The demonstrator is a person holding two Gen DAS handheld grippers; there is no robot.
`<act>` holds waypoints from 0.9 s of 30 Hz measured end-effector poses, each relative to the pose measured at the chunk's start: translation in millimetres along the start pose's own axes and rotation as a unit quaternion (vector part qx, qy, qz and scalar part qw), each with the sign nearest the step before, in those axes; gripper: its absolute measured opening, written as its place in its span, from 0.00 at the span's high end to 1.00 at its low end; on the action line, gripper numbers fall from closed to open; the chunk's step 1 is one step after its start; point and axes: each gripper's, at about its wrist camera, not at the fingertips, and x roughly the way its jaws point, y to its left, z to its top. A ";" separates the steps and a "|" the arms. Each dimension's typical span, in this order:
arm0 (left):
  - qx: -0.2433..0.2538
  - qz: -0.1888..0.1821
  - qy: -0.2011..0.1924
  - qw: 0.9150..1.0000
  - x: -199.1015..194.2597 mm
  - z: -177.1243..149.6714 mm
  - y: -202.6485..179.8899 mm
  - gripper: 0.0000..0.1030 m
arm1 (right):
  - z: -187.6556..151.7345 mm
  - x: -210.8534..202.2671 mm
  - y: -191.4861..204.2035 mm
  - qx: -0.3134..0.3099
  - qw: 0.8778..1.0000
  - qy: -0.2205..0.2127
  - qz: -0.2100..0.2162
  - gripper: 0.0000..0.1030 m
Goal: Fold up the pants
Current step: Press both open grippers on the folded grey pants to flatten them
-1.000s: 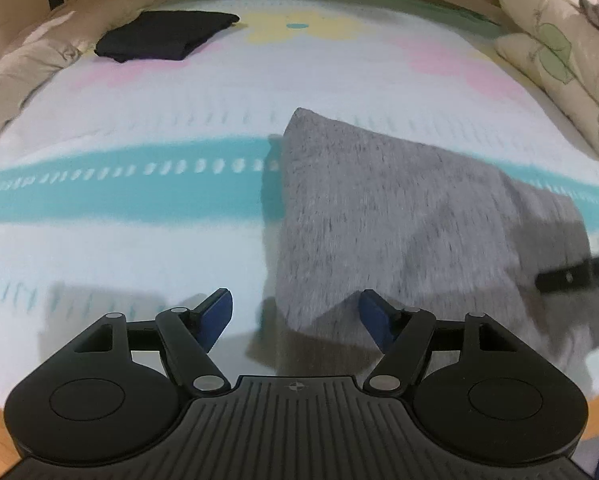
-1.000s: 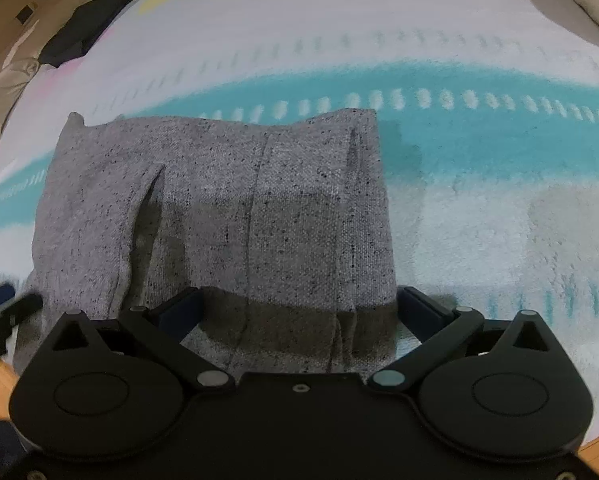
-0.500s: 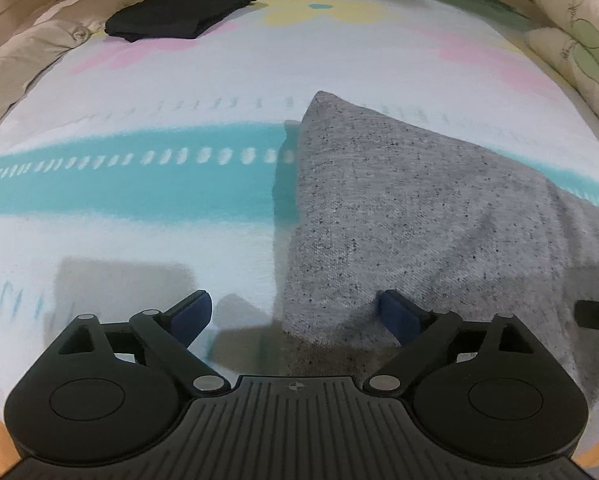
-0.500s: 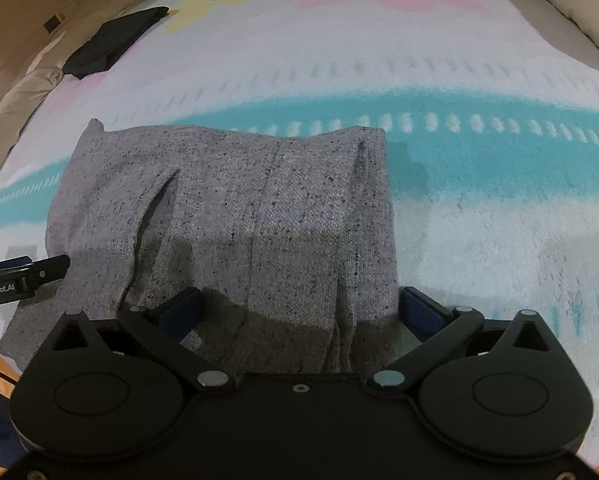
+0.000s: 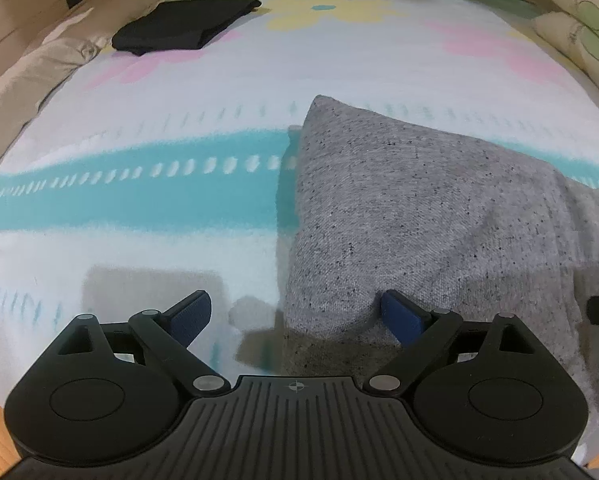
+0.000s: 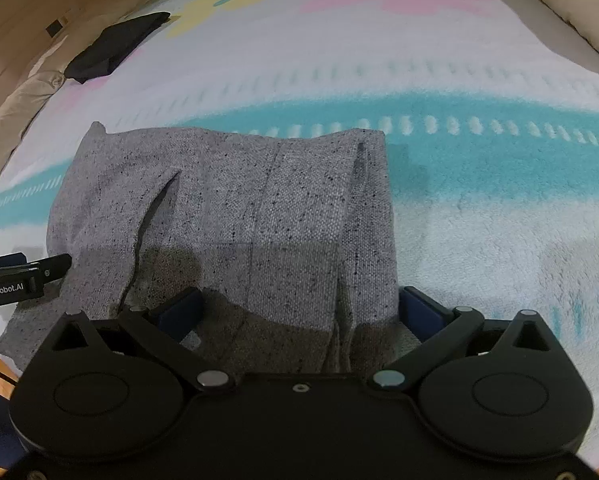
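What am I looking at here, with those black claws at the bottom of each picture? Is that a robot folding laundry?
No robot: a person holds a two-finger gripper in each hand, and each carries a wide-angle camera looking along its fingers. One picture comes from the left gripper, the other from the right gripper. Both point down at folded grey pants lying on a bed blanket with teal stripes and flowers. Both grippers are open and hold nothing; the left one's jaws have just been opening, with the pants' edge between them. A folded black garment lies further back.
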 end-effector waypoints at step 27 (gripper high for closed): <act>-0.018 -0.020 0.014 1.000 6.3 5.8 11.2 0.10 | 3.9 1.6 -0.6 0.001 1.000 0.008 -0.001 0.00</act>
